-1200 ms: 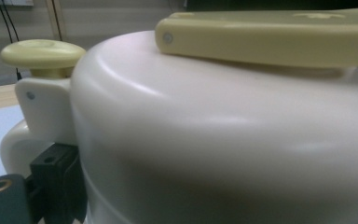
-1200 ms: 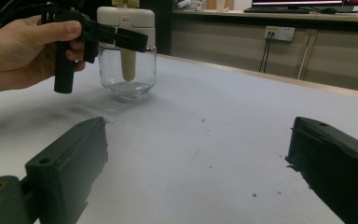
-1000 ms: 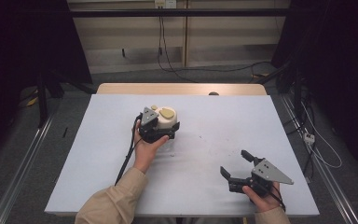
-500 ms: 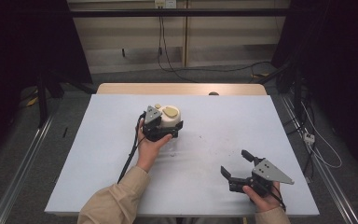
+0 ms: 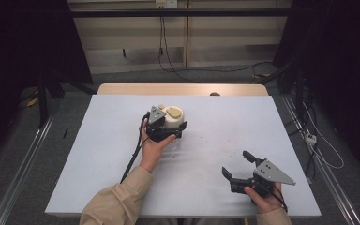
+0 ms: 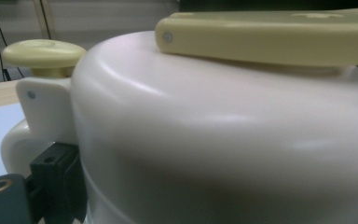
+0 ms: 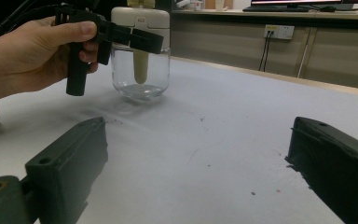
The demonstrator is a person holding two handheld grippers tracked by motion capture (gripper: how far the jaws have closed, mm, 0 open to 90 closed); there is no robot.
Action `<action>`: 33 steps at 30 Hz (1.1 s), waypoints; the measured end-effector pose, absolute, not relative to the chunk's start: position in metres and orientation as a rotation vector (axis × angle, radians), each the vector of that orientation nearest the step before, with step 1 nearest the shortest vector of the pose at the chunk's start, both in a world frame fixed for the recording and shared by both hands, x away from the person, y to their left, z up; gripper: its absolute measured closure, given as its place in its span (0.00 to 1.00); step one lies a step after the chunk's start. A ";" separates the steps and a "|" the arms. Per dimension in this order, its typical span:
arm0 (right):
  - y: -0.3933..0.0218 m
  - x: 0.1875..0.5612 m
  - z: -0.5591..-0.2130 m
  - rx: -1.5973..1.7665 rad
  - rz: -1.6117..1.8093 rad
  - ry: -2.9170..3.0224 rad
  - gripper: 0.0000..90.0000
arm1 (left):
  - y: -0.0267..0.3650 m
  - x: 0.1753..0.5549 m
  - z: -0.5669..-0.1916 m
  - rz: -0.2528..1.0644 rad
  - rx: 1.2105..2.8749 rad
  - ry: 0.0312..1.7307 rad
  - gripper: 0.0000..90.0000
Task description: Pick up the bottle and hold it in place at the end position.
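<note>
- Left hand-held gripper (image 5: 170,131) is clamped around the jar (image 5: 172,121), jaws on either side of the white top part, just under the cream lid bits. From the right gripper view you can see the black jaws wrapping the jar (image 7: 140,51) right where the white cap meets the clear glass.
- The jar stands upright on the table (image 5: 103,140), glass bottom resting on the surface (looks like a little liquid or residue at the bottom, hard to say which). A cream tube hangs down inside the glass.
- In the left gripper view the white cap (image 6: 223,140) sits right up against the camera, with a cream knob (image 6: 43,52) off to the left and a flat cream lever (image 6: 265,37) across the top. One black jaw touches the cap at the lower left.
- Right hand-held gripper (image 5: 240,167) is spread wide, nothing between the jaws, sitting low over the table well away from the jar. Its own view shows the two jaws far apart with bare table between them.
- From the right hand-held gripper, the jar is ahead and to the left, with the left hand (image 7: 25,56) wrapped around its gripper handle.
</note>
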State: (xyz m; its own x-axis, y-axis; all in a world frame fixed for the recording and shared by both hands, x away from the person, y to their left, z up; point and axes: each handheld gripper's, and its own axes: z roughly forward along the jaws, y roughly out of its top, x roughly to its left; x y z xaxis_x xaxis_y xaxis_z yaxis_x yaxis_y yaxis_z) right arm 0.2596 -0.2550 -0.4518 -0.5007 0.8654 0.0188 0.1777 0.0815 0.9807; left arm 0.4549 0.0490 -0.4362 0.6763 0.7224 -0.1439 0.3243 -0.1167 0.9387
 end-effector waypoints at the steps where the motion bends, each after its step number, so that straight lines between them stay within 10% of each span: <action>1: -0.255 0.260 -0.452 1.034 1.460 1.759 0.05 | 0.048 0.455 -0.436 0.422 1.716 0.846 0.07; 33: -0.256 0.260 -0.453 1.041 1.462 1.756 0.05 | 0.033 0.458 -0.441 0.408 1.739 0.834 0.07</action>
State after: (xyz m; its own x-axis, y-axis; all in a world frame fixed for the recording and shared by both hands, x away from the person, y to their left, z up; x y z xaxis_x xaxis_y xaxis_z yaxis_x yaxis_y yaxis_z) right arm 0.2599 -0.2562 -0.4528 -0.4972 0.8673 0.0244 0.1810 0.0762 0.9805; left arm 0.4585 0.0328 -0.4410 0.6915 0.7094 -0.1359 0.3281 -0.1408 0.9341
